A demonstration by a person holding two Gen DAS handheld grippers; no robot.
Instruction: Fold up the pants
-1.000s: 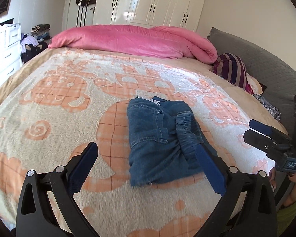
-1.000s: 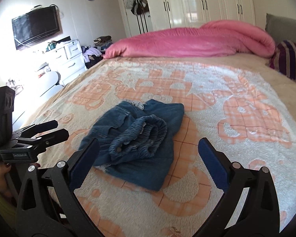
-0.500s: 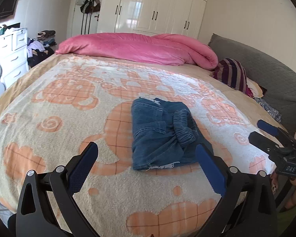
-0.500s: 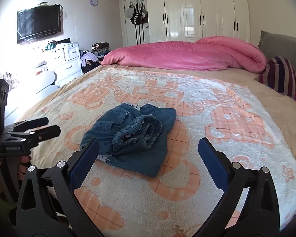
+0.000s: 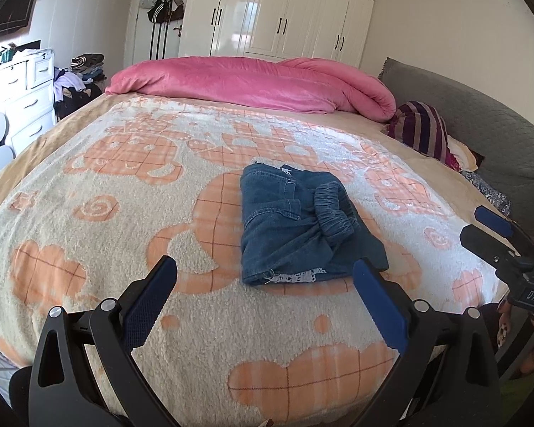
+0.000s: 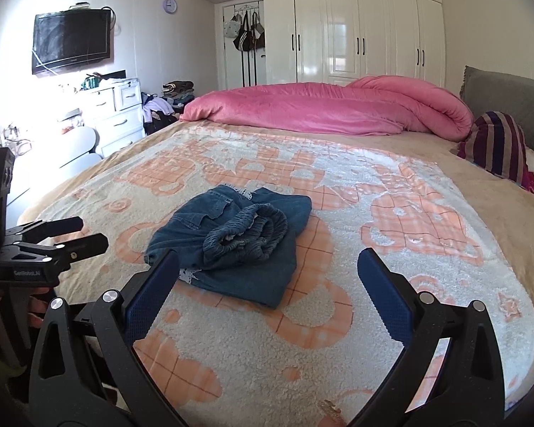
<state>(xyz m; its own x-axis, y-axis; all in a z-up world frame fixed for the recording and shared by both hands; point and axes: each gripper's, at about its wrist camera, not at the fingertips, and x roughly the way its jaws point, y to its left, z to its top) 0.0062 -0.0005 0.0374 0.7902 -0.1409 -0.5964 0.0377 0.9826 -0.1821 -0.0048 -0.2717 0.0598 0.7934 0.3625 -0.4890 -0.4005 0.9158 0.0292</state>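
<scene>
Tongs agape; pants folded

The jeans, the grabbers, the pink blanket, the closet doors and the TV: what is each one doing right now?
jeans: folded into a bundle, lying on the bed, nothing holding them.
left gripper: open, empty.
right gripper: open, empty.
pink blanket: bunched up at the far side of the bed.
closet doors: closed.
TV: screen dark.

I see glossy white wardrobes behind the bed, a black wall-mounted television, and a white drawer chest in bright daylight.
</scene>
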